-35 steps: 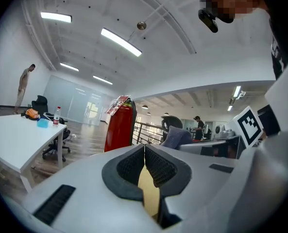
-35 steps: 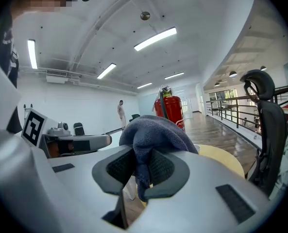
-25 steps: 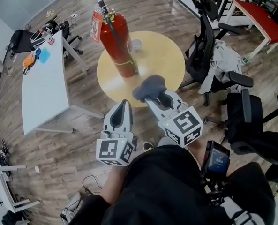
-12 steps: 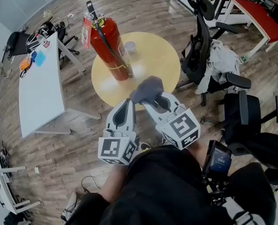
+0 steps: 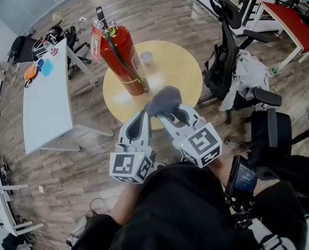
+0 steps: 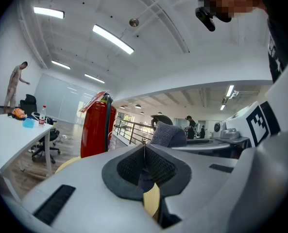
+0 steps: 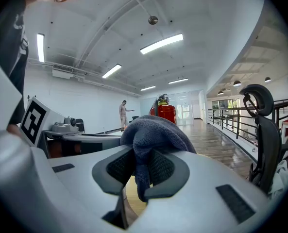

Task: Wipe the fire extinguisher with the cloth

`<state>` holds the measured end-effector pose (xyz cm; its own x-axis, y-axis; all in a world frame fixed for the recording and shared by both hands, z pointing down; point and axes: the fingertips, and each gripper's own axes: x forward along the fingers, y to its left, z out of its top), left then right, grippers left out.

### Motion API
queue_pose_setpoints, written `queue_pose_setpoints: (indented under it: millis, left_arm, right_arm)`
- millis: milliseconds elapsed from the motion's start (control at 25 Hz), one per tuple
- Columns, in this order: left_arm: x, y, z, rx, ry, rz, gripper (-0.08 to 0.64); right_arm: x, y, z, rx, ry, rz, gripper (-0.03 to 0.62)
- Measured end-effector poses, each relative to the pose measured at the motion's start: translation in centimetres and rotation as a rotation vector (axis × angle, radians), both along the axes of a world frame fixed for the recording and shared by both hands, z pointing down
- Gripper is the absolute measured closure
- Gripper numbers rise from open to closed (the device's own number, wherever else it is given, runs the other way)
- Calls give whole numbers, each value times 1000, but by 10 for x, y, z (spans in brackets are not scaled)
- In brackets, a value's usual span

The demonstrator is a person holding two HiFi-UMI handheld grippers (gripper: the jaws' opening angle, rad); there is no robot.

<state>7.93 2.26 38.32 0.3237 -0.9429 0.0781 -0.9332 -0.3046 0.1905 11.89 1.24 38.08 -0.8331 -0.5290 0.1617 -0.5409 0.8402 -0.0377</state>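
A red fire extinguisher (image 5: 122,57) with a black hose stands upright on the round yellow table (image 5: 180,72), towards its left side. It shows in the left gripper view as the extinguisher (image 6: 96,130) and far ahead in the right gripper view as the extinguisher (image 7: 165,111). My right gripper (image 5: 165,108) is shut on a grey-blue cloth (image 5: 163,100) (image 7: 151,136), held above the table's near edge, just right of the extinguisher's base. My left gripper (image 5: 139,121) is shut with nothing in it, beside the right one; the cloth (image 6: 169,136) shows past its tips.
A small white cup (image 5: 146,58) stands on the table behind the extinguisher. A long white desk (image 5: 45,103) stands at the left. Black office chairs (image 5: 232,61) with a grey garment crowd the right, and a red bench (image 5: 287,20) is at far right.
The view has shifted slightly, so the table and extinguisher sit a little lower and more to the right than half a second ago. Both grippers keep their hold and spacing, a bit nearer the extinguisher.
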Motion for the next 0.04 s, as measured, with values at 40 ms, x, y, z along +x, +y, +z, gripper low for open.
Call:
queue_pose_setpoints:
  millis: [40]
  left_arm:
    - [0,-2,0,-1,0,0,537]
  right_arm:
    - [0,-1,0,0,0,-2,526]
